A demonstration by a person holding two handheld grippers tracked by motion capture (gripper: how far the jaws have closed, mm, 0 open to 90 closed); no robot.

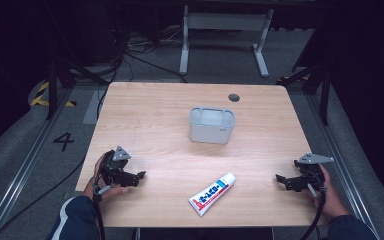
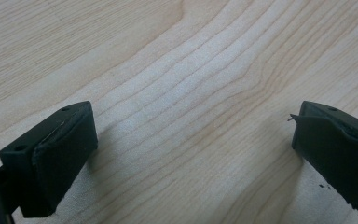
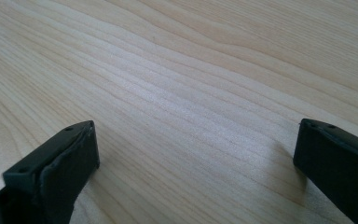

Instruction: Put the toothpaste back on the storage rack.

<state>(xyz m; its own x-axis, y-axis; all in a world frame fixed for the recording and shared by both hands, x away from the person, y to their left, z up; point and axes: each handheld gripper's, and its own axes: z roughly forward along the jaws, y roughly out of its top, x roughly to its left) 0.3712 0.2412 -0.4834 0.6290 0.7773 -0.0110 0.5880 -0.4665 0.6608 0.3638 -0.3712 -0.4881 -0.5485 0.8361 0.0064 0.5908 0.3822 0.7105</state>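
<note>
High view: both tools rest low on the table [image 1: 145,112], one at each near corner, with the toothpaste tube [image 1: 212,194] lying flat between them near the front edge, cap end pointing up-right, well apart from both. Left tool [image 1: 139,176] sits just beside the left edge, a hand wrapped around it, jaws pointing right toward the tube. Right tool [image 1: 280,179] is near the right edge, jaws pointing left. A grey holder cup [image 1: 211,125] stands upright mid-table, behind the tube, empty as far as I can tell, apart from everything. Likely step: reach for the tube, probably to put it in the cup. Best bet is to come in across the tube's short width near the middle, not lengthwise, since it lies at a slant and the body is soft; squeeze lightly so it doesn't buckle or slip. Left gripper view: left tool [image 2: 193,140] has its jaws spread wide, nothing between them, bare wood grain below, pads close to the surface. Right gripper view: right tool [image 3: 196,154] is likewise wide apart and empty, hovering over bare wood. Either one must turn toward the tube first and square its jaws to the slant.
</note>
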